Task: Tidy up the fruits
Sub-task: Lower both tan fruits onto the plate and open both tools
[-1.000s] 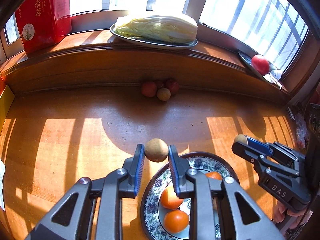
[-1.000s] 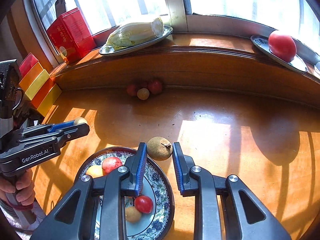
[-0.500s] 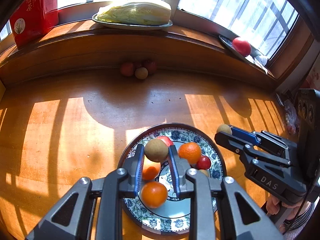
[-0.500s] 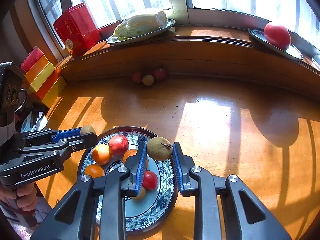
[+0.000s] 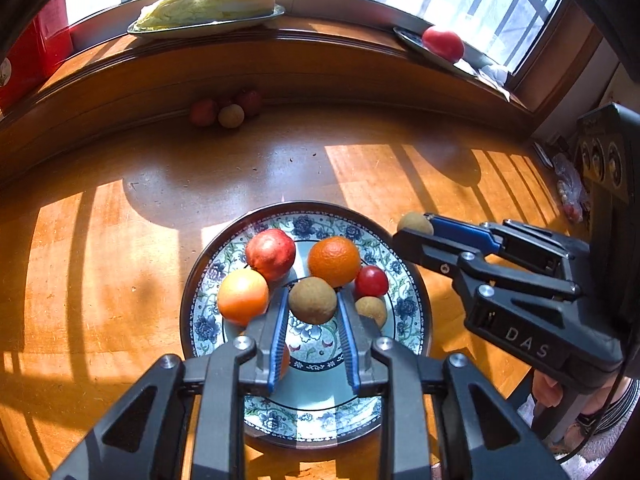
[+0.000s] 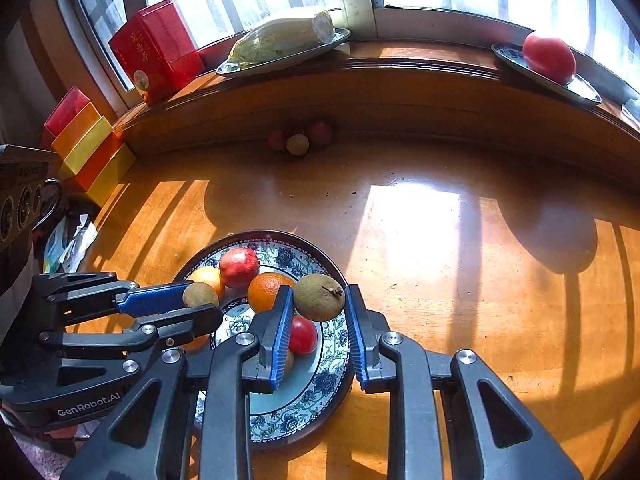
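Observation:
A blue-patterned plate [image 5: 404, 304] on the wooden table holds oranges [image 5: 334, 261], a red pomegranate-like fruit [image 5: 271, 254], a small red fruit [image 5: 372, 281] and a brown one [image 5: 372, 310]. My left gripper [image 5: 313, 304] is shut on a brown round fruit [image 5: 313, 300] above the plate's middle. My right gripper [image 6: 319, 300] is shut on another brown fruit [image 6: 319, 297] above the plate's [image 6: 320, 384] right rim. Each gripper shows in the other's view, the right one [image 5: 414, 226] and the left one [image 6: 200, 296].
Three small fruits [image 5: 230, 114] lie against the sill base. On the sill are a cabbage on a metal tray [image 5: 208, 4], a tomato on a dish [image 5: 442, 42] and a red tea box [image 6: 154, 50]. Coloured boxes [image 6: 90, 148] stand at the left.
Both grippers, each holding its brown fruit, have drawn back from the table over the plate. The plate now lies fuller in both views.

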Demonstrator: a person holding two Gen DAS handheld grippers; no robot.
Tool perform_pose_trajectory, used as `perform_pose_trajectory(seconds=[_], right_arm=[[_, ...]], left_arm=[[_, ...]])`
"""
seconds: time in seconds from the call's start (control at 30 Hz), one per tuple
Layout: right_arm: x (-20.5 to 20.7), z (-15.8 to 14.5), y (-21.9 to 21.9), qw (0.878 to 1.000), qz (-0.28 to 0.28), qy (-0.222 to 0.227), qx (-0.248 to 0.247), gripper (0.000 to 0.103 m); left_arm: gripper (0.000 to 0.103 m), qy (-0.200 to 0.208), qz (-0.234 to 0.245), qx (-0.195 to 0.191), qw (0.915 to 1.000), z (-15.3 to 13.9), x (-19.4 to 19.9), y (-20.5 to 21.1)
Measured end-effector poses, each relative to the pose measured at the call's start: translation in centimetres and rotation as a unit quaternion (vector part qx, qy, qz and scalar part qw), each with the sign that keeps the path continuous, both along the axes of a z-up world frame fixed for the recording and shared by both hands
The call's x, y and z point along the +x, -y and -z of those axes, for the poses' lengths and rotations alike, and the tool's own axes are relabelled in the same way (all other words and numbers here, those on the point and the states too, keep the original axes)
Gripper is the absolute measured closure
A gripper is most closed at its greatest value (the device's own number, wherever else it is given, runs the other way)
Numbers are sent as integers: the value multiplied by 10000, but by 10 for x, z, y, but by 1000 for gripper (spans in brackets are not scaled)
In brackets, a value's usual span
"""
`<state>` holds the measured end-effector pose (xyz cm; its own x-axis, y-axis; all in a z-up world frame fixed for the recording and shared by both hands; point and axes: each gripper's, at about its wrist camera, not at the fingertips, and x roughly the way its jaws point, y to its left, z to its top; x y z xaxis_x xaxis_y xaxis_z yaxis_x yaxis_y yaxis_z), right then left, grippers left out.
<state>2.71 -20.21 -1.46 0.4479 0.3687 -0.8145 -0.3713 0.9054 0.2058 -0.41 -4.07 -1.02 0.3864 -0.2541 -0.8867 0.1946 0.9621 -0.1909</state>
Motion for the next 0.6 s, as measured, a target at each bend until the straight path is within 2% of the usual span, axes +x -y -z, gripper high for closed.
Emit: perform_pose_trajectory(seconds=[0.43, 0.6], right_arm=[[-7, 1, 7, 10000, 10, -45, 9, 76], [-10, 6, 12, 9999, 45, -142, 10, 76]], left_arm=[[78, -297, 33, 153, 9994, 20, 3, 10], [78, -218, 37, 235, 9995, 21, 4, 13]])
